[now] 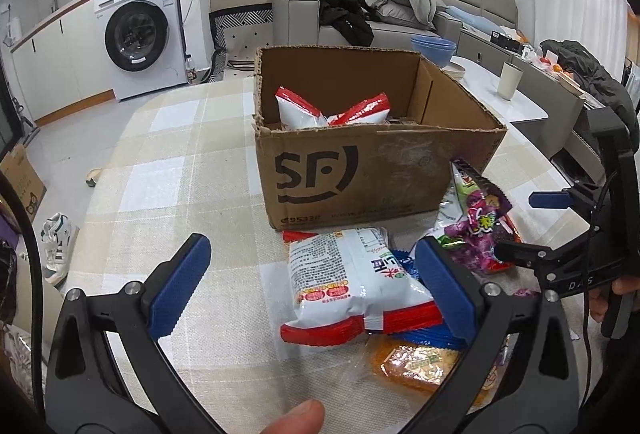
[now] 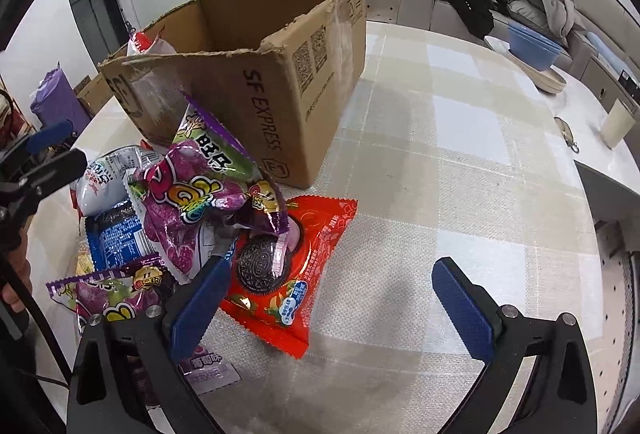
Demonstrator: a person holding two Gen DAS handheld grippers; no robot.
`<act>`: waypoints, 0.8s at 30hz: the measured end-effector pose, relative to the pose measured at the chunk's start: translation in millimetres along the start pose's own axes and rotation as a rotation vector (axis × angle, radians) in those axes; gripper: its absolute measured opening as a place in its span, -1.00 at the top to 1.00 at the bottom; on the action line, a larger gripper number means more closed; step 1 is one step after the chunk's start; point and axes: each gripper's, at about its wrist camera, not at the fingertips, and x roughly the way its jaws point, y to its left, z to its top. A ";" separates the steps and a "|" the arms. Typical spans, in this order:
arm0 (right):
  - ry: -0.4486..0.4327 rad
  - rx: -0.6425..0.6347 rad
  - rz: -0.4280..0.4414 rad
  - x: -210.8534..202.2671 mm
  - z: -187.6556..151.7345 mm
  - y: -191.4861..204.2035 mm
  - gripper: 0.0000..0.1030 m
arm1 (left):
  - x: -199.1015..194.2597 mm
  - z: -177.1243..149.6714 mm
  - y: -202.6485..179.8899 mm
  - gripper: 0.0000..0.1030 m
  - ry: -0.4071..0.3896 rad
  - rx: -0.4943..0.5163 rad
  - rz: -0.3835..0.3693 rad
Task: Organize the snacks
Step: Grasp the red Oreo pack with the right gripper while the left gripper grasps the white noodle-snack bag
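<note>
Box [image 1: 360, 170]: 2 red-white packets [image 1: 300, 110] inside | left tongs [image 1: 308, 290] wide | right tongs [image 2: 332, 298] wide

Two black plastic hand-held grippers [image 1: 308, 294] [image 2: 338, 302] with ribbed blue rubber finger pads [image 1: 180, 286], silver screws, and a thin black cable [image 1: 585, 334].

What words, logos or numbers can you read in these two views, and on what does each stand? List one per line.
"SF": front of the cardboard box.
"95338": its lower front edge.
"SF EXPRESS": its side wall.
"DAS": right gripper frame.
QR codes on the box, print on the white snack bag, purple candy bag and red cookie packet: too small or blurred.
</note>
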 end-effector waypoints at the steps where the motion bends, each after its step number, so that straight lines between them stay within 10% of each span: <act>1: -0.003 0.010 0.011 0.5 -0.4 0.0 -0.99 | 2.3 -0.3 -0.7 -0.97 0.008 -0.001 -0.008; 9: -0.001 -0.014 0.056 8.5 -3.4 18.6 -0.90 | 19.8 -7.2 -15.5 -0.97 0.065 0.039 -0.017; 20: 0.009 -0.093 0.035 4.3 -10.2 16.4 -0.24 | 43.8 -13.2 -8.3 -0.97 0.117 0.006 -0.008; 24: 0.001 -0.116 0.038 6.1 -11.1 17.5 -0.11 | 55.0 -14.4 -2.8 -0.60 0.149 -0.019 -0.029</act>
